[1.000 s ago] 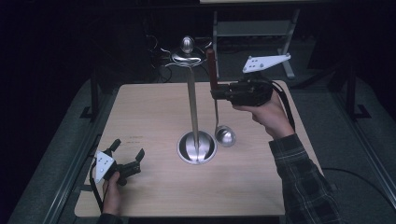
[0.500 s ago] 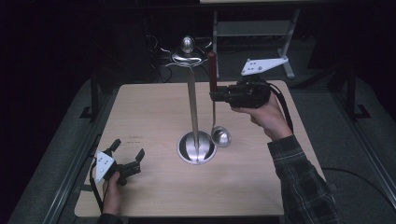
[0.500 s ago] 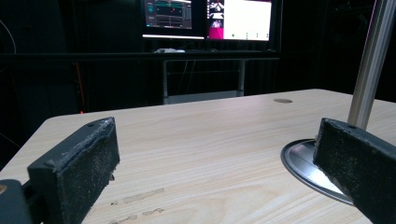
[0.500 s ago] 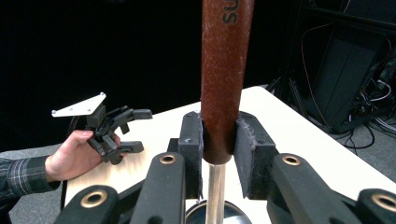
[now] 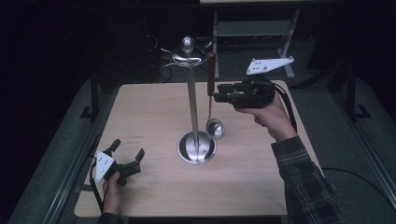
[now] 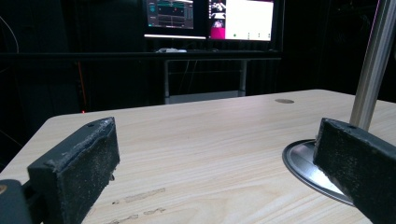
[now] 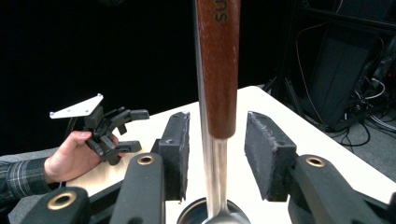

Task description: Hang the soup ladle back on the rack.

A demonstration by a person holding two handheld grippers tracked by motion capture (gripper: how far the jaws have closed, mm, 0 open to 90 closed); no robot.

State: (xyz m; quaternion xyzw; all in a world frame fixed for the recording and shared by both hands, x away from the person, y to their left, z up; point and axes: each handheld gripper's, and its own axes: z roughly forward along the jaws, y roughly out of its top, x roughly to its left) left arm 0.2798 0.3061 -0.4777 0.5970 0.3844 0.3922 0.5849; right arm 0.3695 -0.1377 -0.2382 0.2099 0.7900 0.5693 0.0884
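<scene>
A metal stand [image 5: 191, 93] with a round base [image 5: 196, 147] rises from the middle of the wooden table [image 5: 149, 107]. A ladle [image 5: 211, 70] with a brown wooden handle and steel bowl [image 5: 215, 128] hangs upright from the stand's top arm. My right gripper [image 5: 215, 95] is level at the handle's lower end. Its jaws have just been opening, and in the right gripper view the handle [image 7: 218, 70] stands between the pads [image 7: 180, 149] with a gap on each side. My left gripper [image 5: 127, 148] rests open near the front left corner, nothing between its jaws [image 6: 219, 154].
The stand's pole [image 6: 373, 70] and base rim [image 6: 303, 161] lie just right of my left gripper's far jaw. Lit monitors [image 6: 210, 18] and a metal rack [image 5: 252, 28] stand beyond the table's far edge. Dark floor surrounds the table.
The right gripper's jaws have spread away from the ladle's handle, and the ladle's bowl has swung slightly toward the pole. Both hands stay where they were.
</scene>
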